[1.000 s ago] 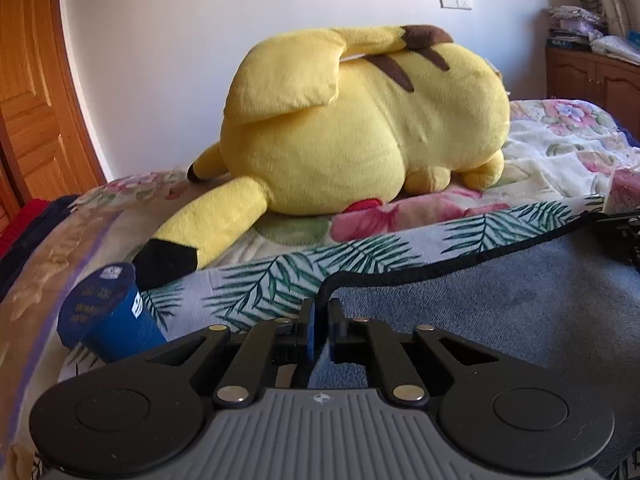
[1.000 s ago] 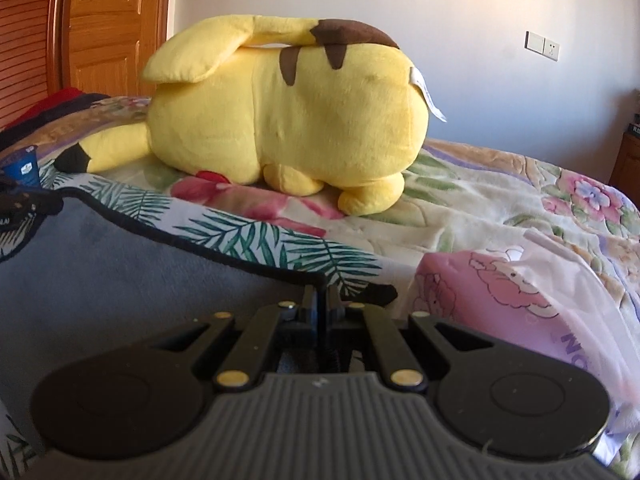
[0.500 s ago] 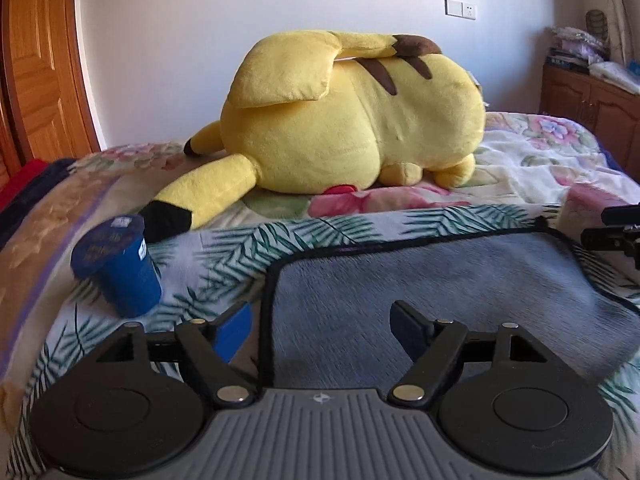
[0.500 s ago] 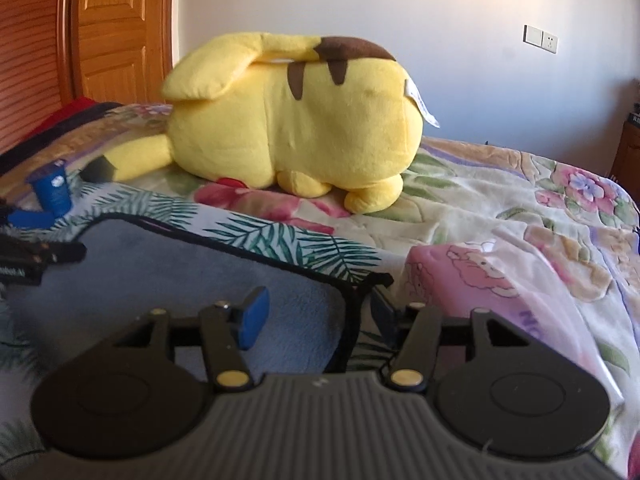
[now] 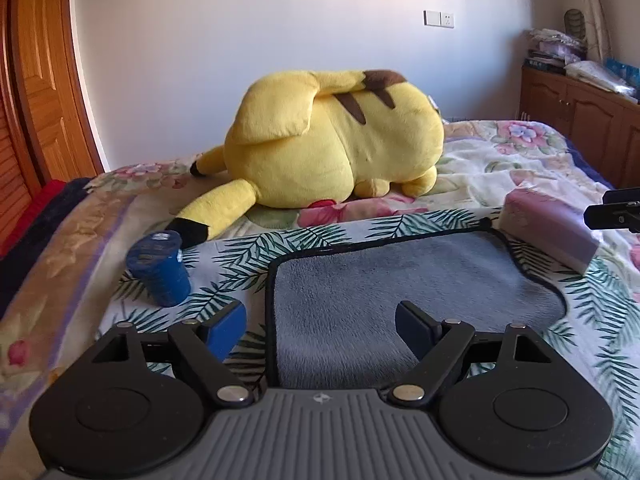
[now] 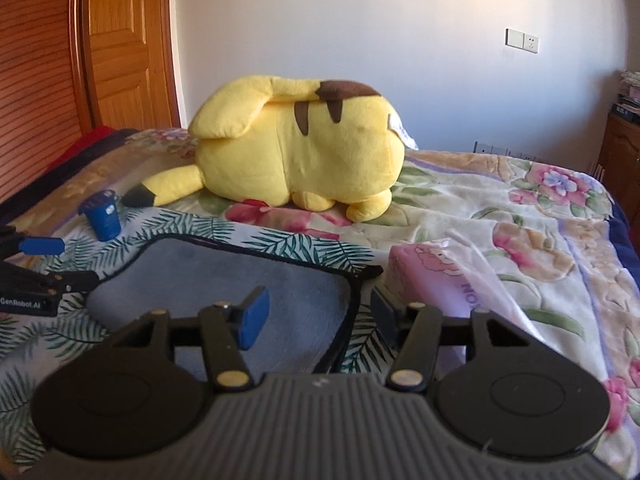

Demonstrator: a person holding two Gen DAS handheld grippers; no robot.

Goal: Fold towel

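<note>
A grey towel with black trim [image 5: 400, 280] lies flat on the bedspread; it also shows in the right wrist view [image 6: 224, 276]. My left gripper [image 5: 320, 324] is open and empty, raised over the towel's left near edge. My right gripper [image 6: 316, 312] is open and empty, raised over the towel's right edge. The left gripper's fingers [image 6: 40, 246] show at the left edge of the right wrist view, and the right gripper's fingers [image 5: 612, 212] at the right edge of the left wrist view.
A big yellow plush toy [image 5: 332, 148] lies behind the towel. A blue cup [image 5: 160, 266] stands left of the towel. A pink packet [image 5: 548, 228] lies at its right far corner. Wooden doors [image 6: 120, 40] stand left, a cabinet [image 5: 580, 120] right.
Both grippers were shut on the towel's far corners one second ago. They have opened, let the towel go, and pulled back and up.
</note>
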